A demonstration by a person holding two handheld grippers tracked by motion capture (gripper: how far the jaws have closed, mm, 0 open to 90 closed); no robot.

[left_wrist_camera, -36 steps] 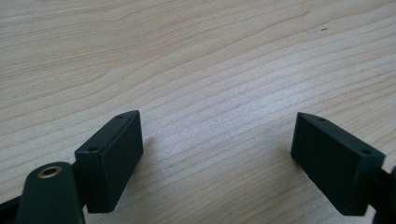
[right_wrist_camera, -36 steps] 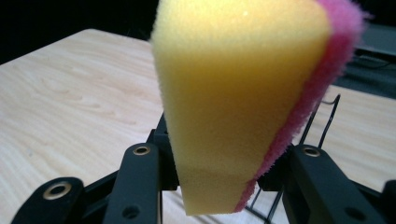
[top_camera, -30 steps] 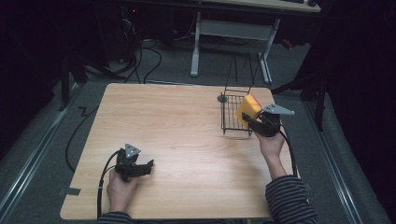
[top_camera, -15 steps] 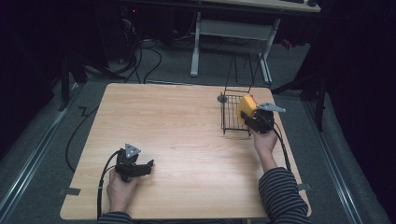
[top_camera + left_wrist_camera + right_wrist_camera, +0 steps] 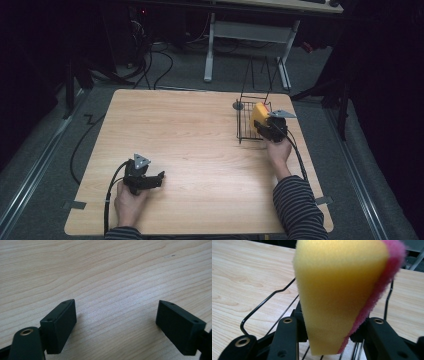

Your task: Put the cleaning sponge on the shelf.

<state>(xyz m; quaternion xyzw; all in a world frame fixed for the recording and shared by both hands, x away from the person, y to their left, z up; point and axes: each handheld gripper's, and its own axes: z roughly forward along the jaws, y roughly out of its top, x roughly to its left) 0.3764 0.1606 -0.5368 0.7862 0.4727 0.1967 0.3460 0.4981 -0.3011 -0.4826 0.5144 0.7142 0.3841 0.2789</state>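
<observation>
A yellow sponge [image 5: 339, 292] with a pink scouring layer stands upright between the jaws of my right gripper [image 5: 329, 335], which is shut on it. In the high view the sponge [image 5: 259, 113] sits over the black wire rack [image 5: 246, 125] at the table's right side, with my right gripper [image 5: 265, 127] just behind it. My left gripper [image 5: 159, 176] rests low at the front left of the table, and the left gripper view shows my left gripper [image 5: 116, 322] open over bare wood with nothing between its jaws.
The light wooden table [image 5: 190, 145] has a small round grey piece [image 5: 238, 105] beside the rack's far left corner. Beyond the far edge stand a white desk frame [image 5: 250, 35] and floor cables [image 5: 160, 60]. Tape tabs mark the front corners.
My right gripper has carried the sponge left and slightly down, over the wire rack. The left gripper has not moved.
</observation>
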